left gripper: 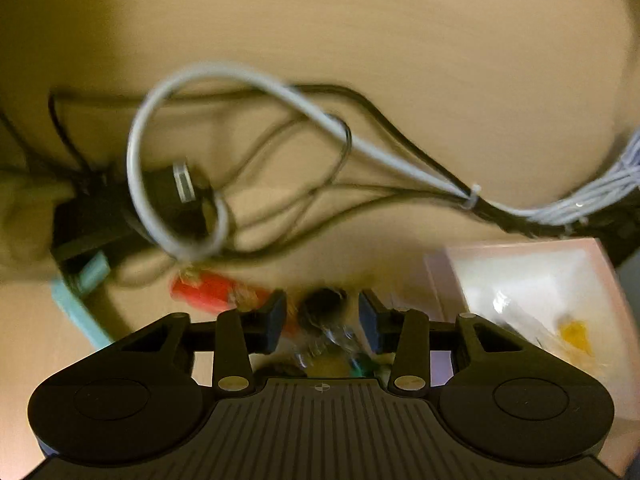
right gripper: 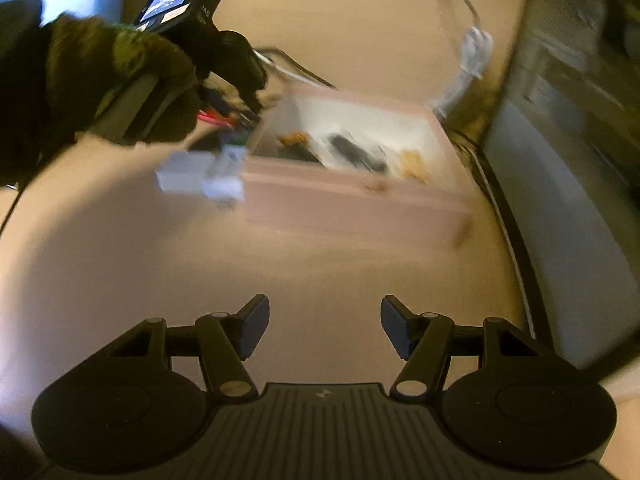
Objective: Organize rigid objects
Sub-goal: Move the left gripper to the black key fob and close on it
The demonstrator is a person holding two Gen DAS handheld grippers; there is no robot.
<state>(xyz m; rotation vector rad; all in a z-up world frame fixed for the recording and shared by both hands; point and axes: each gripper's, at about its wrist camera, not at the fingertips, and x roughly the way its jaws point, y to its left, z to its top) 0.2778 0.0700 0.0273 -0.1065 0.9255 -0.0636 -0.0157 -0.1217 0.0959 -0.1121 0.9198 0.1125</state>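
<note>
Both grippers spread: left gripper over clutter beside pink box; right gripper empty.

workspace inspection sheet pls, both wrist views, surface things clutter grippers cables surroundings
surface: tan tabletop, bare in front of the right gripper
job's things: pink box holding small items, blurred; red object and a dark round item outside it
clutter: teal object
grippers: left gripper open above the small items; right gripper open, holding nothing
cables: grey cable looped over black wires
surroundings: gloved hand
</note>
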